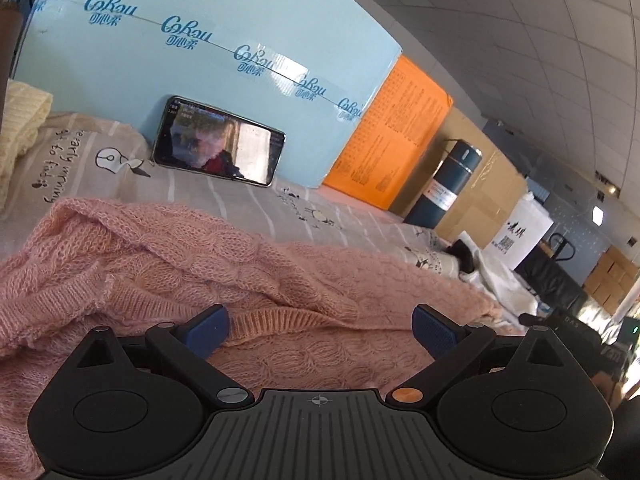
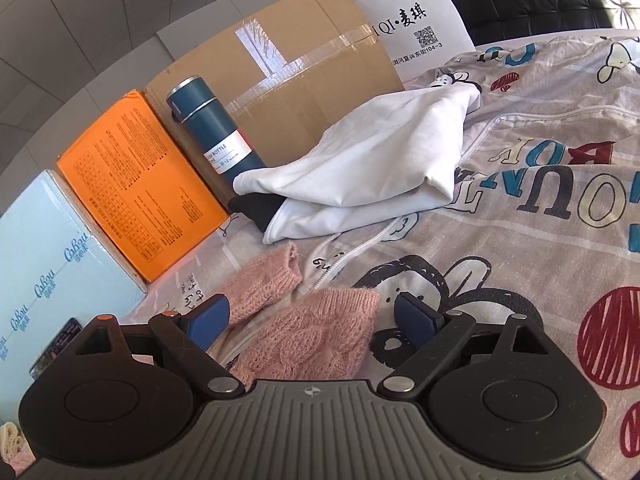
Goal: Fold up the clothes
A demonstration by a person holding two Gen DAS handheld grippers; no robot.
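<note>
The pink knit sweater [image 1: 248, 264] lies rumpled and only partly folded on the printed bedsheet [image 2: 520, 216], with the left gripper [image 1: 320, 330] and right gripper [image 2: 310, 318] both spread wide above it, gripping nothing, so most folding remains

Far edge walled off: blue box [image 1: 200, 40], orange box [image 2: 136, 184], flask [image 2: 216, 132], cardboard carton [image 2: 304, 92] standing side by side. White garment [image 2: 368, 168] heaped before the carton. Printed bedsheet [image 2: 540, 240] lies bare to the right, passable.
</note>
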